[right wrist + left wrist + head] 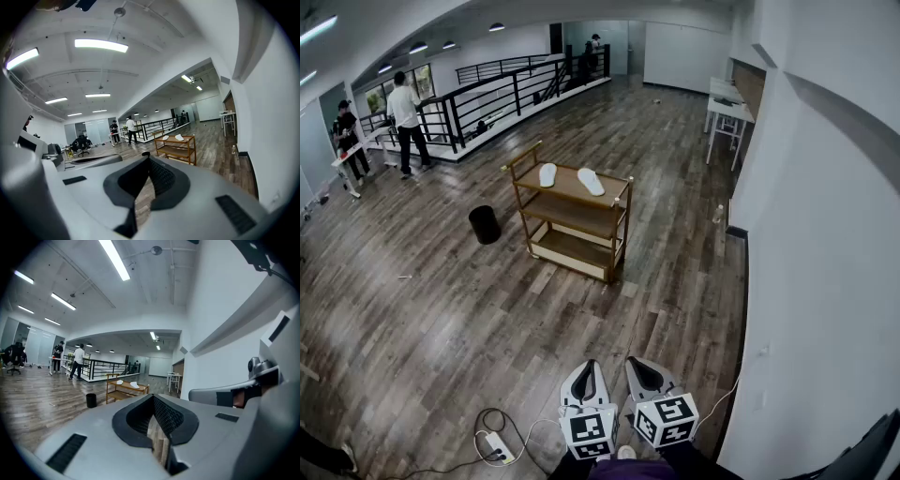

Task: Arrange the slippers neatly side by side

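Slippers (547, 174), two flat white ones, lie slightly apart on the top shelf of the wooden three-tier cart (615, 199). Well short of that cart we hold our left gripper (586, 375) and right gripper (643, 373) side by side, jaws closed on nothing.

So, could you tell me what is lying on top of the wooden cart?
Two white slippers lie on the cart's top shelf, apart and angled differently. That shelf covers the rear of the two shelves below, so anything there is unseen.
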`<state>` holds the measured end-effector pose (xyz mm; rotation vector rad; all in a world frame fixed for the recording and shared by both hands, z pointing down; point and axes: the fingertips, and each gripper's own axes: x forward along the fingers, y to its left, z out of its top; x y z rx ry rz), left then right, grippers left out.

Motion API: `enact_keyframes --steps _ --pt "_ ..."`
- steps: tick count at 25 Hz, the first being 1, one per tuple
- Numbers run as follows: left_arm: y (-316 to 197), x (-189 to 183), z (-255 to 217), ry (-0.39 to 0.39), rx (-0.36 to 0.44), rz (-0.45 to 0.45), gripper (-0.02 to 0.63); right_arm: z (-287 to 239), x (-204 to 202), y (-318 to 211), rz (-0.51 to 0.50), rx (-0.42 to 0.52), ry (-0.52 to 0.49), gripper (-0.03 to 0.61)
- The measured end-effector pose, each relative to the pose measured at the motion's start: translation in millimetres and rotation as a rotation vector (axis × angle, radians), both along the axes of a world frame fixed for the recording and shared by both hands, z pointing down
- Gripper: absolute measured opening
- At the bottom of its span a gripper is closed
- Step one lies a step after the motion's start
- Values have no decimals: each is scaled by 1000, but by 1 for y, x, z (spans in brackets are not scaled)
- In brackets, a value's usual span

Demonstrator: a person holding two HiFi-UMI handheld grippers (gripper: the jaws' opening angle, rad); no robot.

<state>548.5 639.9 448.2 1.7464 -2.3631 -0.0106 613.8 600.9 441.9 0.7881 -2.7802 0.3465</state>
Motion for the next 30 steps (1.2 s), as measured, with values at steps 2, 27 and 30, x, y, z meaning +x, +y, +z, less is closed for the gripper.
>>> enact_keyframes --steps 2,27,30 --pt "1 -1 0 1 -4 -2 0 0 -2 1 -1 -2 0 -2" --pt "18 -24 15 38 -32 -29 0 8 -12 3 39 -27 13 -2" --pt "24 -30 22 55 -32 -39 0 12 -14 7 47 -20 32 -2"
